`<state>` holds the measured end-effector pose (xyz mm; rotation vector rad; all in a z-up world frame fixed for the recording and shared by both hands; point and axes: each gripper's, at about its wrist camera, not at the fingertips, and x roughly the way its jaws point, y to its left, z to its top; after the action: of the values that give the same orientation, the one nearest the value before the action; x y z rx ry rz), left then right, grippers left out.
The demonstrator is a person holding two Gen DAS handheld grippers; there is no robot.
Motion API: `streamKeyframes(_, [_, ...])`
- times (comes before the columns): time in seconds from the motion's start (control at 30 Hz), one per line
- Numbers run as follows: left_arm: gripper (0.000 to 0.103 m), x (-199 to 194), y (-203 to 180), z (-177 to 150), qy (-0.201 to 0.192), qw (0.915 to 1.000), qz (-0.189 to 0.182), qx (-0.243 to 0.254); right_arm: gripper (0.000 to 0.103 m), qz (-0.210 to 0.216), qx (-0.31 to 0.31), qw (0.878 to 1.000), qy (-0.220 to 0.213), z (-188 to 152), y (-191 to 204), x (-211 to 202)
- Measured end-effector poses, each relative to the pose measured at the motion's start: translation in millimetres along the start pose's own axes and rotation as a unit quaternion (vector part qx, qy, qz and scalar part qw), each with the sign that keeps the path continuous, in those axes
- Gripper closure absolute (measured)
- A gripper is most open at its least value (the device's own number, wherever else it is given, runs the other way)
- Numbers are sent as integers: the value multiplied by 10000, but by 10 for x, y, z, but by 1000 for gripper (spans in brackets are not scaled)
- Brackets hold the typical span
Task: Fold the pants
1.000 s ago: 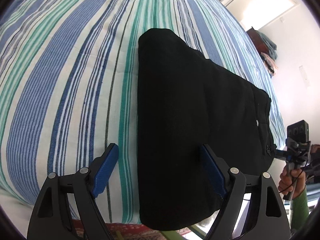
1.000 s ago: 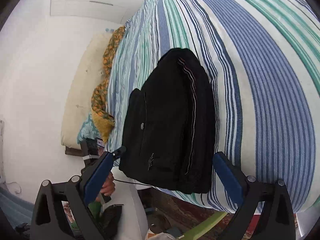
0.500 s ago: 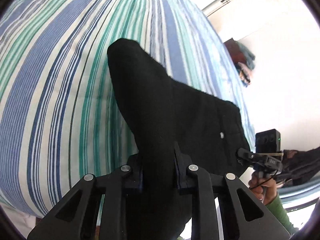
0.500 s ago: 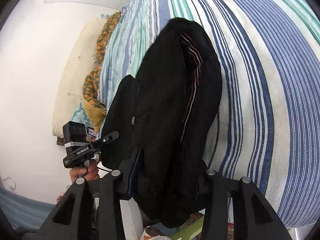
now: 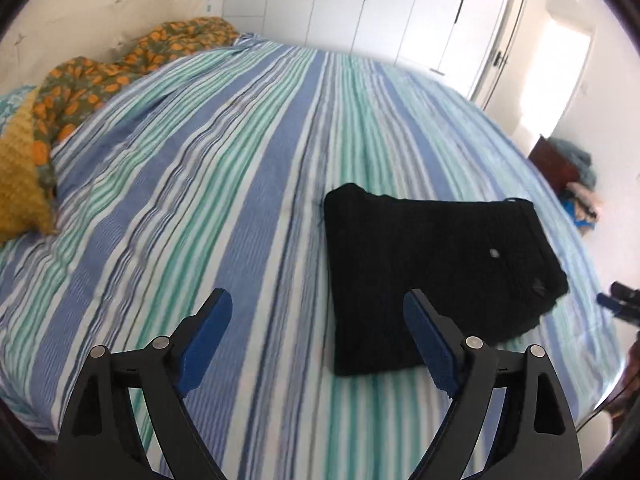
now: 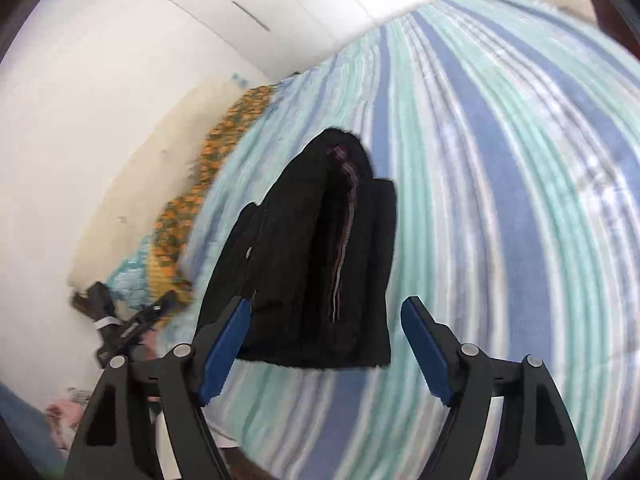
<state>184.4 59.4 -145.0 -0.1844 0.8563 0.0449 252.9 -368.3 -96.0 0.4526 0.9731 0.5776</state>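
The pants (image 5: 436, 276) are lying folded in a compact black bundle on the striped bed (image 5: 240, 208). The left gripper (image 5: 318, 336) and right gripper (image 6: 324, 344) are opening, holding nothing; the folding seems almost finished.

Left claw (image 5: 318, 330): two matte black angular arms at bottom of frame, each with triangular cut-outs and two round silver screw heads, ending in flat blue ribbed pads (image 5: 208, 336). Right claw (image 6: 326, 338): same build, black arms, silver screws, blue pads (image 6: 426, 354), bottom of frame. In the right wrist view, lower left, the other claw shows blurred as a black body with a white label band; in the left wrist view, right edge, only a black-and-blue tip of the other one shows.
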Motion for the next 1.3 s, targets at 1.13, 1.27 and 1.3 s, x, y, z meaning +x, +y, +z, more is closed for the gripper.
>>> streamKeyframes(1.13, [3,-867,-1178,-878,569,9934,540,841,0,-2553,-1494,9547,-324,-1650,935,-439])
streamKeyframes(1.27, [2,-906,-1166,-897,604,9937,473,812,0,-2558,-1596,9527,-375,-1648,1045,-487])
streamKeyframes(1.3, [2,-924,-1162,-897,613,9937,461,814,0,-2547,-1599,9529,-389,-1645,1068,-501])
